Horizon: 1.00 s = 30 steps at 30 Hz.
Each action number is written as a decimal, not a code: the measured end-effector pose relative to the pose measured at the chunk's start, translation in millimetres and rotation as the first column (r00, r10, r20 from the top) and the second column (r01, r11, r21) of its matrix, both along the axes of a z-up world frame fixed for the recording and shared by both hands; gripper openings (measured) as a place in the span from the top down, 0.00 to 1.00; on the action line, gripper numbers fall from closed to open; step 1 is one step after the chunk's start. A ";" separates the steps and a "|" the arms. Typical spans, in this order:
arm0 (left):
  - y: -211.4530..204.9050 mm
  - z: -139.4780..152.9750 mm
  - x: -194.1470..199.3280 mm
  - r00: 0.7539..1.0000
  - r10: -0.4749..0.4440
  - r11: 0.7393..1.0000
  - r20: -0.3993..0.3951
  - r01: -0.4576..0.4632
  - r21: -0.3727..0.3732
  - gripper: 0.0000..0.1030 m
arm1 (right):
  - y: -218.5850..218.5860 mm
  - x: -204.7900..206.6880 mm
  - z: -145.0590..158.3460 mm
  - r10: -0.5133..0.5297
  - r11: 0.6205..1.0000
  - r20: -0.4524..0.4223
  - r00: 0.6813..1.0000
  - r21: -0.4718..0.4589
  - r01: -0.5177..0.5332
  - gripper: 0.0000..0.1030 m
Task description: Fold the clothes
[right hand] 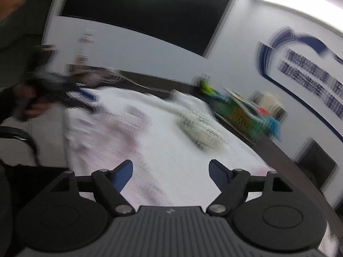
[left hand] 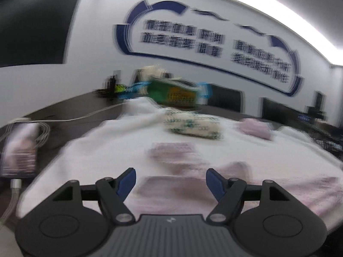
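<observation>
Just ahead of the left gripper (left hand: 170,181), the pink garment (left hand: 182,171) lies flat on the white-covered tabletop (left hand: 96,141), nearer it than the right gripper (right hand: 170,174), both sets of fingers spread wide and empty.

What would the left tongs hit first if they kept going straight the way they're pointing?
Probably the pale pink garment spread on the white cloth just ahead of the open left tongs; blur makes depth uncertain.

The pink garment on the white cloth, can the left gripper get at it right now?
Probably yes. The left gripper is open and empty, and the pink garment lies spread flat just ahead of its fingers with nothing between them, though the blur hides contact.
</observation>
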<state>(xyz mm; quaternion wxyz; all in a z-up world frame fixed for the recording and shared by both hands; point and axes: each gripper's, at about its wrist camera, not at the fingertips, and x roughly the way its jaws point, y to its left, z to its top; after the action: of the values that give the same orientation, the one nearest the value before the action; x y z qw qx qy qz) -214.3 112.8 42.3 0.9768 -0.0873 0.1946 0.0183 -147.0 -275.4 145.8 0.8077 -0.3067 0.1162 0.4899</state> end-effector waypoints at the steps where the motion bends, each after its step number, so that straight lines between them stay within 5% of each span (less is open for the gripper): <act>1: 6.7 -1.1 4.0 1.000 0.002 0.999 -0.007 -0.003 -0.036 0.31 | 17.6 -5.3 -11.4 0.064 0.998 0.002 0.998 -0.004 -0.064 0.23; 4: 26.9 -4.2 16.1 1.000 0.008 0.990 -0.027 -0.012 -0.141 0.31 | 67.9 -7.3 -40.5 0.148 0.989 -0.042 0.988 -0.005 -0.148 0.23; 10: 59.9 -7.8 36.8 0.998 -0.009 0.947 -0.056 -0.010 -0.320 0.32 | 145.7 -9.9 -84.5 0.066 0.998 -0.112 0.991 0.012 -0.066 0.23; 12: 54.4 -11.0 43.6 0.995 -0.042 0.957 -0.092 0.014 -0.288 0.40 | 162.2 -11.8 -89.9 0.037 0.999 -0.106 0.994 0.004 -0.037 0.24; 14: 46.1 -16.0 49.4 0.987 -0.088 0.966 -0.137 0.051 -0.254 0.62 | 177.6 -12.7 -91.9 0.008 1.000 -0.097 0.995 -0.006 -0.009 0.24; 18: 31.0 -27.4 49.5 0.972 -0.133 0.975 -0.192 0.094 -0.201 0.72 | 184.0 3.4 -76.6 -0.052 0.999 -0.095 0.994 0.010 0.053 0.24; 20: 25.9 -30.3 43.8 0.970 -0.127 0.981 -0.206 0.093 -0.168 0.91 | 185.0 19.9 -65.0 -0.089 0.995 -0.099 0.991 0.026 0.092 0.24; 26: 20.4 -32.7 21.8 0.979 -0.070 0.992 -0.191 0.048 -0.120 0.99 | 207.2 92.5 -46.8 -0.158 0.982 -0.229 0.960 0.062 0.176 0.24; 30: 19.8 -28.6 12.7 0.982 -0.049 0.994 -0.184 0.030 -0.108 0.99 | 251.1 136.1 -71.6 -0.186 0.981 -0.349 0.919 -0.015 0.193 0.25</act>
<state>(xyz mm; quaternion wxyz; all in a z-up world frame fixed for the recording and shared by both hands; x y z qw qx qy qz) -201.6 132.6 13.7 0.9485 -0.1325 0.2876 -0.0033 -10.9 -24.4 74.2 0.8208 -0.1946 0.2817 0.4573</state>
